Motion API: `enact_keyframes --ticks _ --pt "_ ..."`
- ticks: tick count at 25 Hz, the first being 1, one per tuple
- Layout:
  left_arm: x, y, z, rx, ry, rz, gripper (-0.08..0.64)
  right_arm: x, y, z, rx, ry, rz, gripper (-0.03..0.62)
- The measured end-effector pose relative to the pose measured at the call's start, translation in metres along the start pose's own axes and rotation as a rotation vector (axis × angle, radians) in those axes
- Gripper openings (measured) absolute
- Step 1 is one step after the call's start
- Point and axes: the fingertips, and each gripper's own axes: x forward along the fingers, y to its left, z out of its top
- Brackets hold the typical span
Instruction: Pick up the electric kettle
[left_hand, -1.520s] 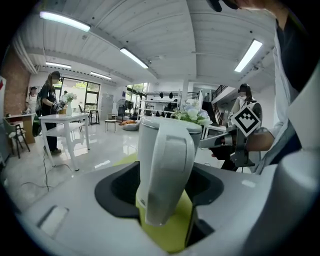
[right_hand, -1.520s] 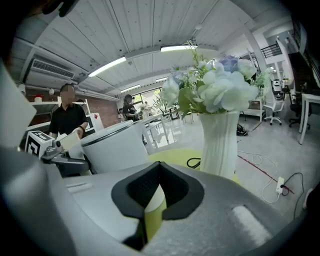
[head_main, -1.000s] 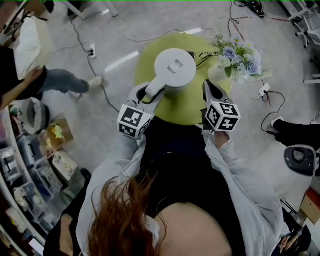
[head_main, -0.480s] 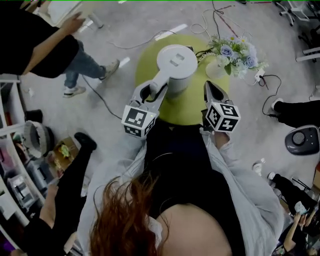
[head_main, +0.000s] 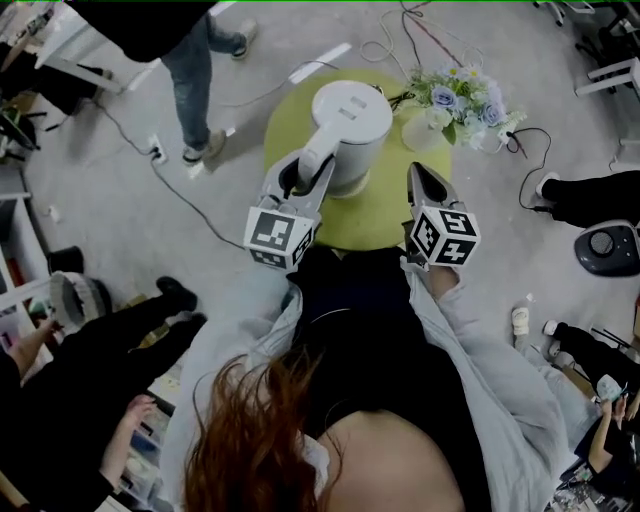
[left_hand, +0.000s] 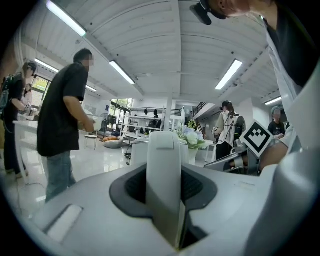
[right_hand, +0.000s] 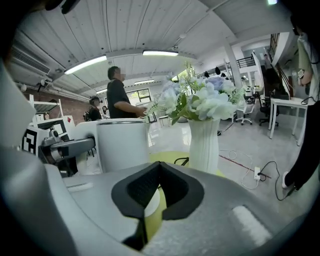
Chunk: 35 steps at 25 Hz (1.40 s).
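Tipping is risked: electric kettle (head_main: 352, 120) gripped at its handle (left_hand: 164, 170) by left gripper (head_main: 305, 175) alone, right gripper (head_main: 416, 172) closed empty.

Noted a round green table (head_main: 385, 215) on a grey floor (head_main: 120, 200). At its far right edge, a white vase (head_main: 425, 128), upright, filled with blue and white flowers (head_main: 465, 100). Loose cables (head_main: 400, 40) strewn over the floor beyond the table. Far left, a person in jeans (head_main: 195, 70), standing, in a black top. On the floor at right, a small bottle (head_main: 519, 320), upright, and a round grey device (head_main: 605, 245), well apart.
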Motion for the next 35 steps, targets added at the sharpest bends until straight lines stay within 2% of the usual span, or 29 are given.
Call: enact_keyframes --ticks 6,9,13,20,28,35 --pt "0.005 0.023 0.023 -0.005 -0.051 0.046 0.135 -0.002 -0.004 0.002 0.006 -0.002 -0.015 0.002" --pt "0.001 0.033 0.042 0.02 -0.074 0.06 0.135 -0.003 -0.005 0.004 0.011 -0.009 -0.026 0.002" --pt "-0.003 0.044 0.056 0.056 -0.097 0.063 0.135 -0.006 -0.003 0.007 0.024 -0.031 -0.042 0.002" --pt "-0.021 0.069 0.072 0.051 -0.117 0.062 0.135 -0.013 0.016 0.006 0.048 -0.068 -0.078 0.002" --pt "-0.061 0.102 0.068 0.039 -0.104 0.099 0.135 -0.021 0.041 -0.003 0.066 -0.089 -0.117 0.002" --pt "-0.105 0.131 0.057 0.037 -0.083 0.16 0.135 -0.019 0.073 -0.012 0.07 -0.098 -0.105 0.002"
